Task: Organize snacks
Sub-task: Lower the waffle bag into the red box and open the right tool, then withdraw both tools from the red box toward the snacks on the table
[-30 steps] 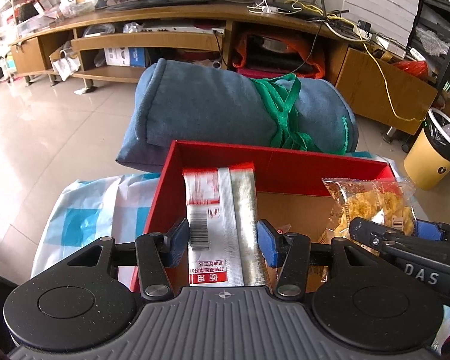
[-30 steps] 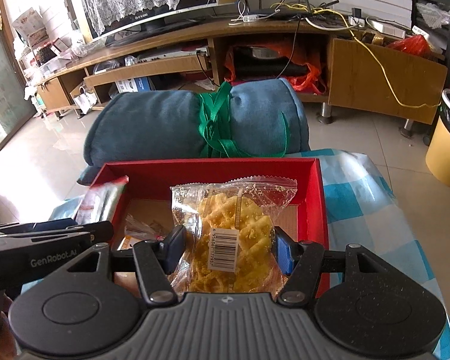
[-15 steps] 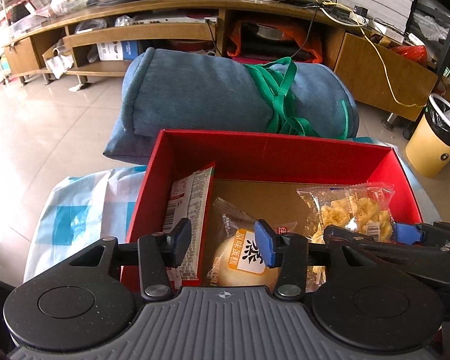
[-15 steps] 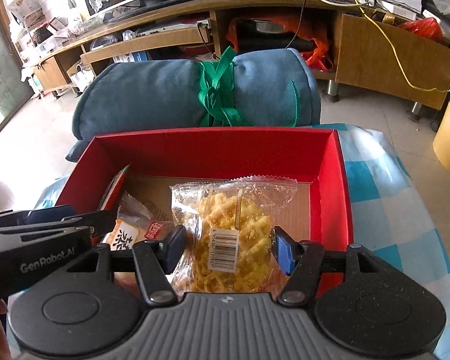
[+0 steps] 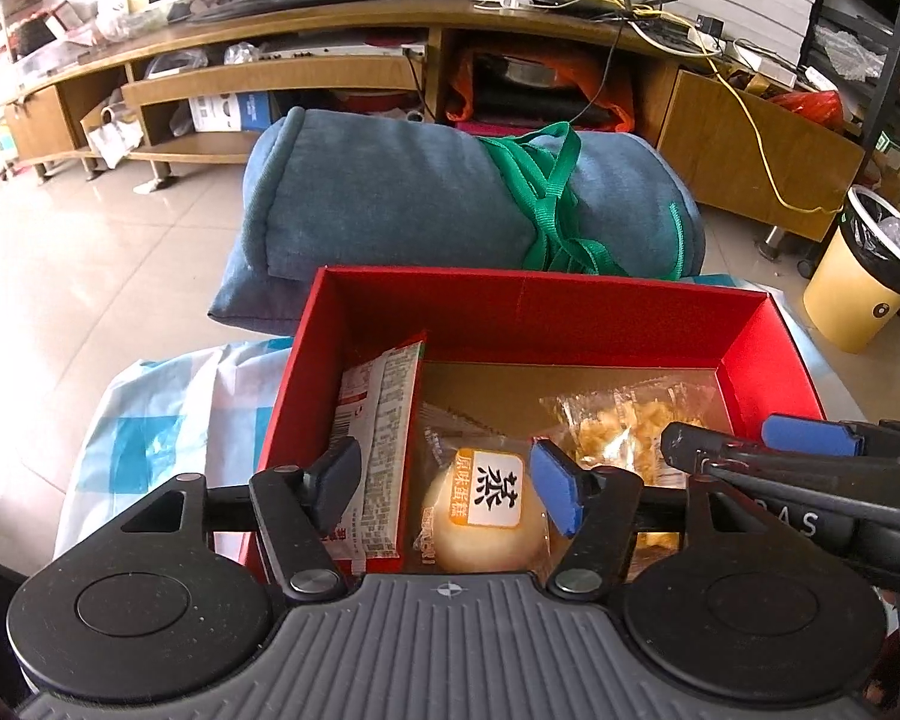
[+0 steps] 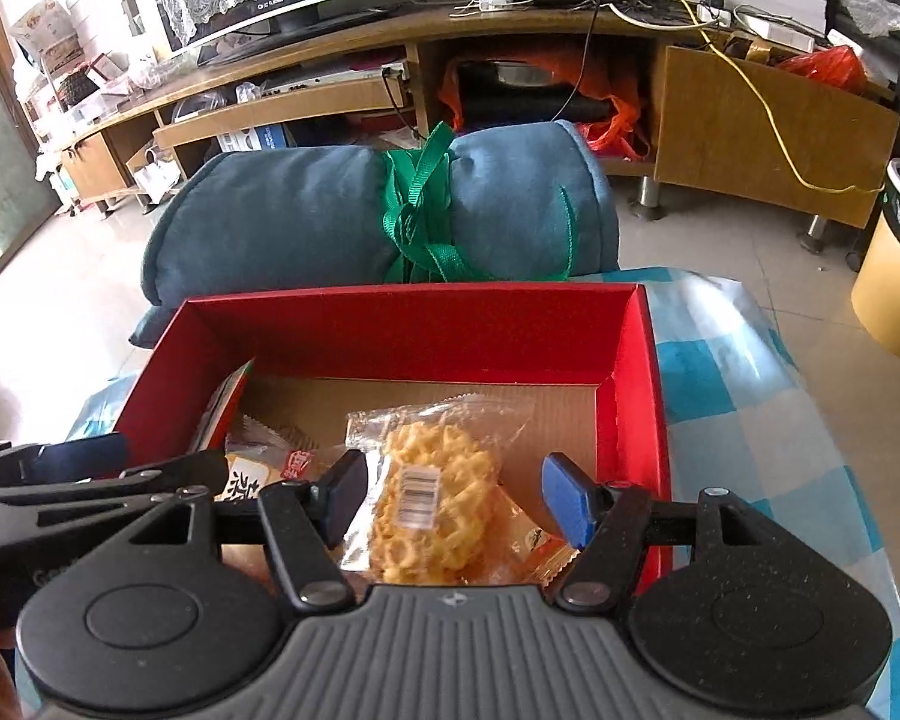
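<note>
Red box (image 5: 534,306) on worktop w/ blue-check cloth (image 6: 750,384), rolled blue blanket (image 5: 390,198) just behind far wall.

Inside box, L to R:
- red/white packet (image 5: 375,450) standing on edge, leaning on left wall
- round cake in clear wrap (image 5: 486,510), flat on cardboard floor, near front
- bag of yellow lattice crisps (image 6: 432,498), flat, centre-right, barcode up
- orange wrapper corner (image 6: 534,546) under/beside crisps bag at front; contents not readable

Left gripper (image 5: 444,480): jaws apart, nothing between pads, hovering over front edge of box above packet + cake. No contact seen w/ either.
Right gripper (image 6: 456,492): jaws spread wide, crisps bag lying below the gap, not pinched; sides of bag clear of both pads. Looks released.

Progress (judgement): at least four snacks in box, both tools empty → drop-off for packet and crisps seems done. No loose snacks visible on cloth in either view, but near worktop hidden by gripper bodies, so cannot tell if more remain. Back half of box floor bare, room for more.

Left to do (est.): fetch any remaining items; maybe lay the packet flat or square up the row. Packet leaning only on wall; could topple onto cake if box nudged.
</note>
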